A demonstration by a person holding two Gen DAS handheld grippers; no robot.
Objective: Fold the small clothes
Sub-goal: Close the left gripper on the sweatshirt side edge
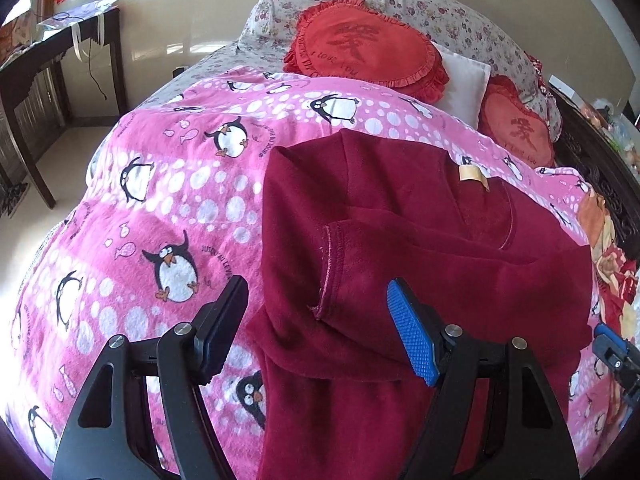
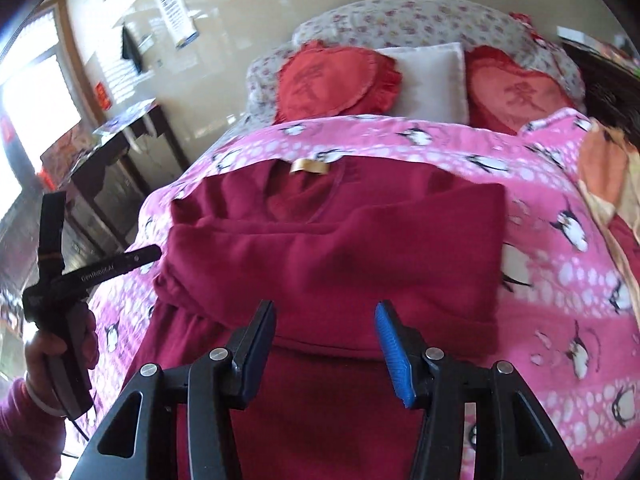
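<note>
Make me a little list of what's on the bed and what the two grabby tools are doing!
garment: dark red top, lying on the blanket, both sleeves folded in across the body
neck label: tan tag, facing up at the far end
surface: pink penguin blanket on the bed
pillows: two red heart cushions, a white pillow between them
left tool: open, holding nothing, over the top's left edge
right tool: open, holding nothing, over the top's near part

Dark red fleece top (image 1: 420, 240) lies on pink penguin-print blanket (image 1: 160, 200) on the bed. Behind it, 2 red frilled round cushions (image 1: 360, 48) flank a white pillow (image 1: 464, 80), floral pillows (image 1: 420, 4) behind those. Dark wooden table (image 1: 48, 64) stands left of the bed.
</note>
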